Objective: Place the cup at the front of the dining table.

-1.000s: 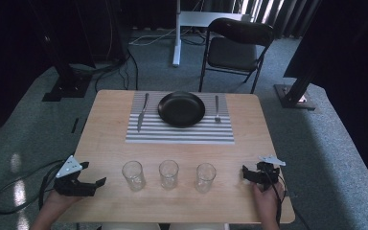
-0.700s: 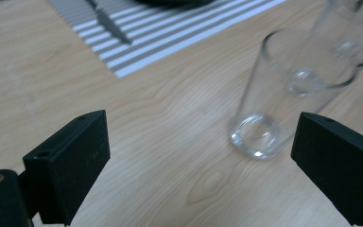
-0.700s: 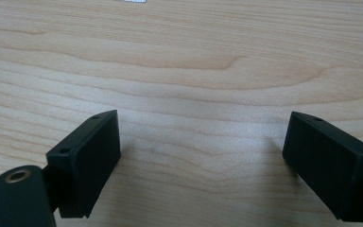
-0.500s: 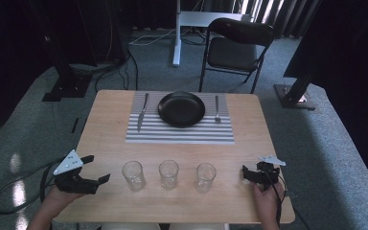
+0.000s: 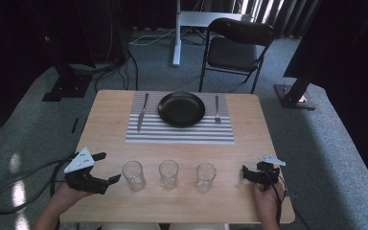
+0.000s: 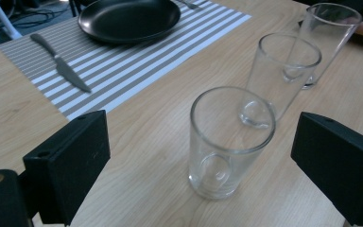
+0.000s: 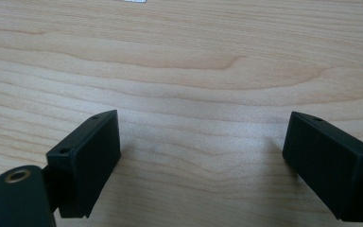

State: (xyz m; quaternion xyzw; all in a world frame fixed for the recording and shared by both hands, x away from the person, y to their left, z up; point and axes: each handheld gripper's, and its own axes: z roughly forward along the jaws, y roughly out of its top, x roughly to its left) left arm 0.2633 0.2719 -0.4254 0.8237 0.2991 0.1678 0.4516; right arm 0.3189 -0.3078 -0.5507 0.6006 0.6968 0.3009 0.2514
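Near the table's (image 5: 182,206) front edge, the left gripper (image 5: 101,168) has swung its wide jaws toward the nearest glass (image 5: 133,175), likely to grasp it, while the right gripper (image 5: 247,173) rests wide too.

My left gripper (image 5: 104,168) black with chunky square jaws, grey three-cornered plate on top, black cable (image 5: 24,179) looping off the table's left edge, my right gripper (image 5: 246,172) the same black build, screw holes in the jaw blocks, brass-ringed hole near each left jaw
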